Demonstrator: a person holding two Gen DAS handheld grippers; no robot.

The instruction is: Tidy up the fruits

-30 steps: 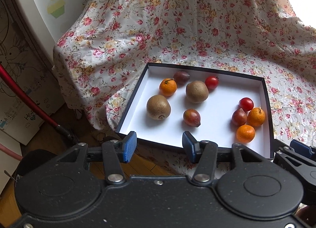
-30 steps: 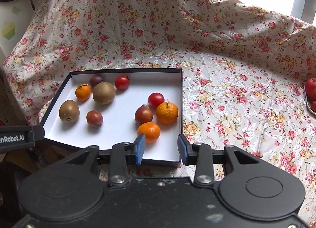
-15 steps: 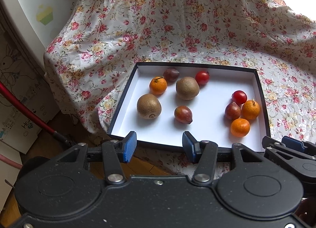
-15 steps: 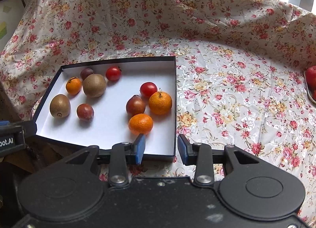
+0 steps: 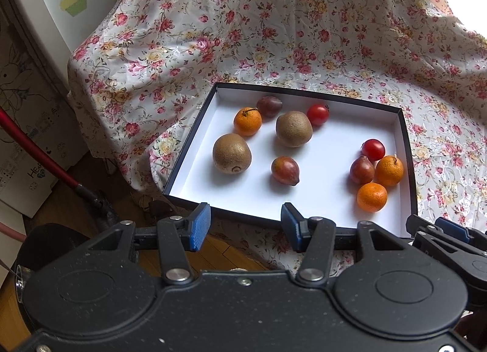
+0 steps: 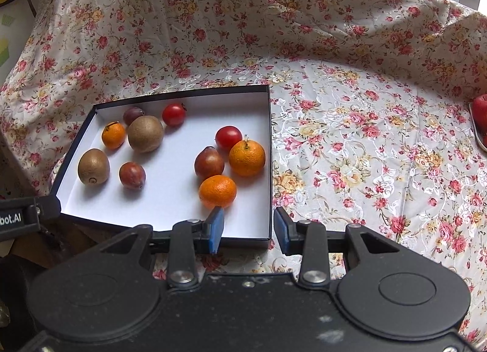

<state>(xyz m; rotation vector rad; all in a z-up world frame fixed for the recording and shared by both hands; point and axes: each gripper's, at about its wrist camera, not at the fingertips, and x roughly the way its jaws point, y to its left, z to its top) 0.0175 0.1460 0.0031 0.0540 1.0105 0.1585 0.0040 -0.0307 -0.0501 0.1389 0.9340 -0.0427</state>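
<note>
Ten small fruits lie loose in a shallow black box (image 6: 269, 151) with a white floor, set on a counter (image 6: 365, 145) draped in flowered cloth. Kinds are mixed: toward 10 o'clock sit two kiwis (image 6: 145, 133) (image 6: 93, 166), a mandarin (image 6: 113, 135), a dark plum (image 6: 132, 115) and a cherry tomato (image 6: 173, 114); another plum (image 6: 132, 175) lies alone near the middle; toward 4 o'clock a tomato (image 6: 228, 138), a plum (image 6: 209, 162) and two mandarins (image 6: 247, 157) (image 6: 217, 191) crowd the wall. More red fruit on a dish (image 6: 481, 114) shows at the 3 o'clock edge. Everything is boxed, yet nothing is grouped by kind, so sorting looks unfinished, or gathering alone was wanted. The left tongs (image 5: 242, 227) hover spread and empty off the box's 6 o'clock rim; the right tongs (image 6: 249, 230) hang spread and empty over its 5 o'clock corner.
</note>
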